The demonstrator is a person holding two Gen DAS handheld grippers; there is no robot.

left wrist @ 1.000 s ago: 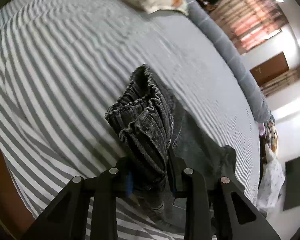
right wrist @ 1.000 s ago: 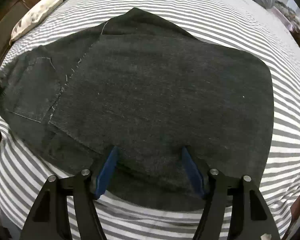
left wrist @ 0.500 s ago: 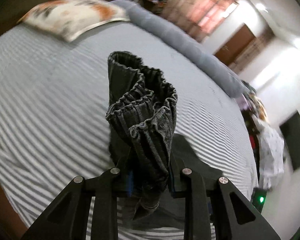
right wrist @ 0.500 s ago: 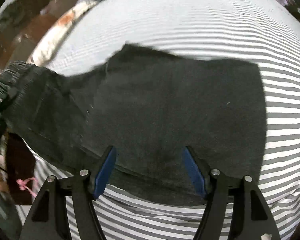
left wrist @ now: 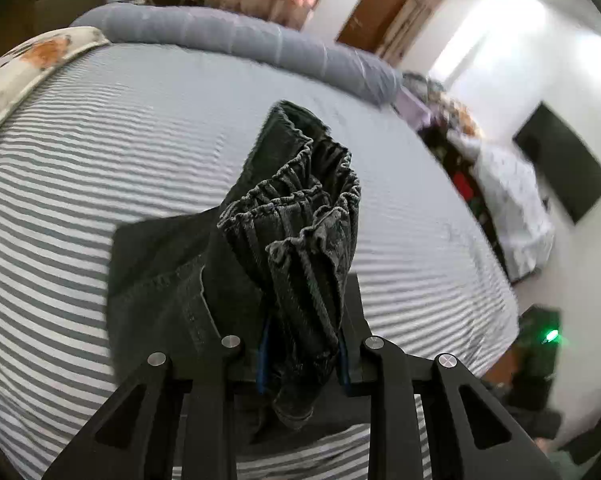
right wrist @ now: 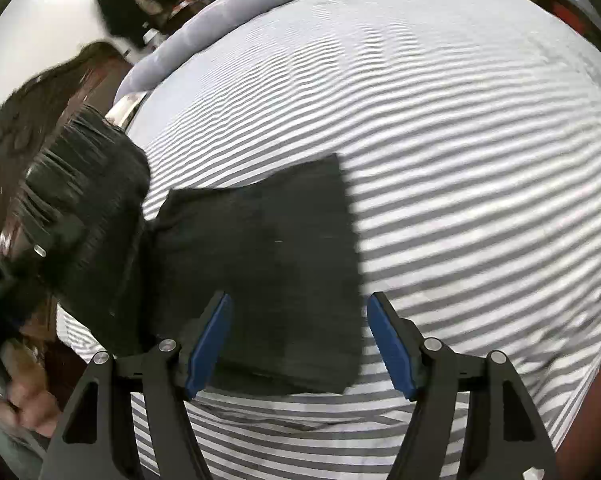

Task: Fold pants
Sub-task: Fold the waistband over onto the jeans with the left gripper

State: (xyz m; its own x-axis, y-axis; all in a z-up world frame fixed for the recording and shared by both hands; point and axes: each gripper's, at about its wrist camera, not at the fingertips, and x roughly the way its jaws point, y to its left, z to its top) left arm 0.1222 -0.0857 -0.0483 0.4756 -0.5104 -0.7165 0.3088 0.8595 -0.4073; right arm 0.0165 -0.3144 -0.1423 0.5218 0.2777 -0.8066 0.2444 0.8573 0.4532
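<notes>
Your left gripper [left wrist: 300, 354] clamps the dark grey denim pants' gathered waistband [left wrist: 296, 216]; your right gripper [right wrist: 300, 340] gapes empty, pants [right wrist: 268, 256] at 12 o'clock. The thick bunch may slip, spoiling the fold.

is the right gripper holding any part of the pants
No, the right gripper hangs open above the pants, its blue fingers clear of the cloth.
</notes>
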